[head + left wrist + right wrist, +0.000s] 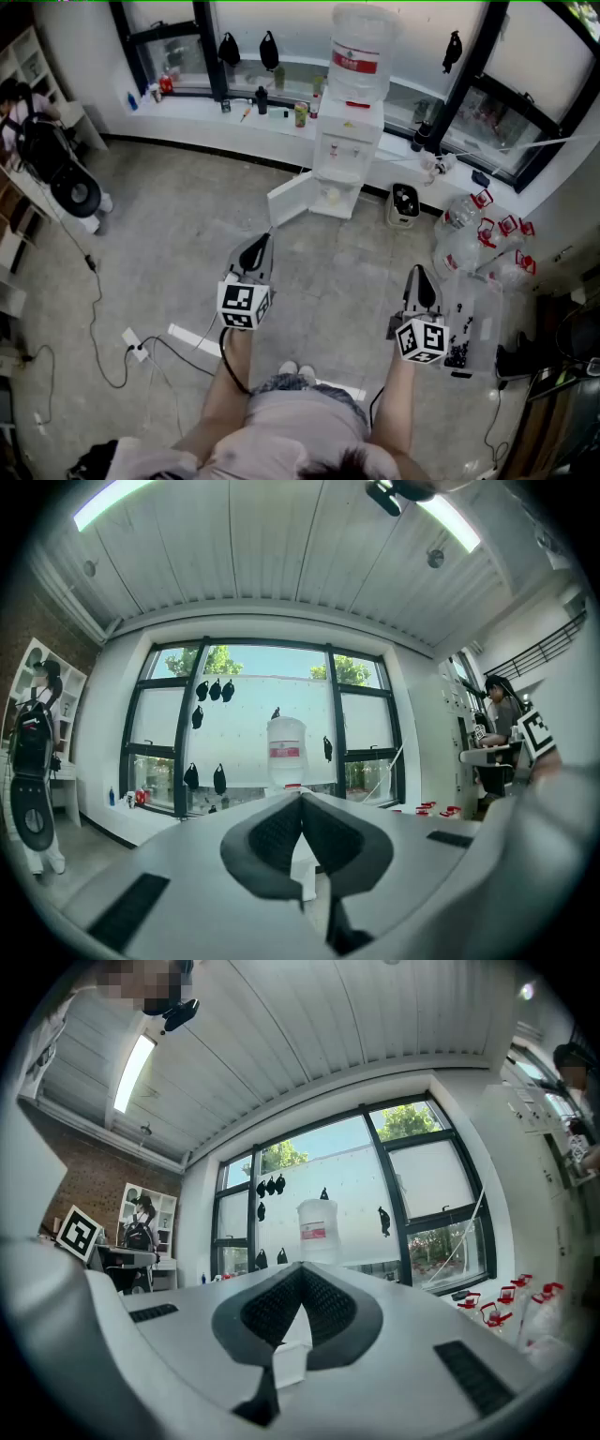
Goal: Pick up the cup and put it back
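While both tools are held level above the grey floor, they are pointed toward the water dispenser that stands against the window wall. The left tool is seen with its jaws brought together at the tips, and nothing is caught between them. The right tool is closed in the same way and is also empty. The dispenser's lower door is swung open, and a small pale thing is seen inside that compartment. Whether it is the cup cannot be told at this size. Clear bottles with red tops are gathered on the floor to the right of the dispenser.
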Demonstrator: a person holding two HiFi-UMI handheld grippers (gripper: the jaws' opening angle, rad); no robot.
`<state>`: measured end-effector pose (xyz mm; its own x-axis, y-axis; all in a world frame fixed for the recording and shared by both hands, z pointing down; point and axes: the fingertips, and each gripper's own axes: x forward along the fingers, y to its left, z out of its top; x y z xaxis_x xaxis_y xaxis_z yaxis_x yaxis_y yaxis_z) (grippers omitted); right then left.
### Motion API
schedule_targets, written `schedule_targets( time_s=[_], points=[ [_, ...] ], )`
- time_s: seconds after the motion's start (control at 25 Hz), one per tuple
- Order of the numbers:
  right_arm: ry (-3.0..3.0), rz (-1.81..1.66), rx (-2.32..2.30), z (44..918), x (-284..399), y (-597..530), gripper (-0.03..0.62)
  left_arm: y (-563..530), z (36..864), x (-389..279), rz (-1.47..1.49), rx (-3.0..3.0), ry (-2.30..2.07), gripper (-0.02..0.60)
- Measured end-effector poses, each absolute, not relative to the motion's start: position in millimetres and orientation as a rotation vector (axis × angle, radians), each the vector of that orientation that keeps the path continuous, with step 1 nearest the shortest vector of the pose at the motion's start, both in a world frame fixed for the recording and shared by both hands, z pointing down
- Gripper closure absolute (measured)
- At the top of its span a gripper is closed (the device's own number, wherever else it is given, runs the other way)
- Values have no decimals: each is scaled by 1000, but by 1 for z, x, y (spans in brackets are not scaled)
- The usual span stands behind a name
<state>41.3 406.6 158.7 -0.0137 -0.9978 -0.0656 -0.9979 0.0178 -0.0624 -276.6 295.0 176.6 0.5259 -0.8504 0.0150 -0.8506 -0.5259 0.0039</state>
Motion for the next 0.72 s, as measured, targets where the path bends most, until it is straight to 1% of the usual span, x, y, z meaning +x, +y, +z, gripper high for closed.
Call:
schedule_targets(
  time_s=[0.72],
  points=[
    [2170, -8, -2128, 161, 51, 410, 578, 295, 180, -255, 14, 2748, -1489, 555]
  ],
)
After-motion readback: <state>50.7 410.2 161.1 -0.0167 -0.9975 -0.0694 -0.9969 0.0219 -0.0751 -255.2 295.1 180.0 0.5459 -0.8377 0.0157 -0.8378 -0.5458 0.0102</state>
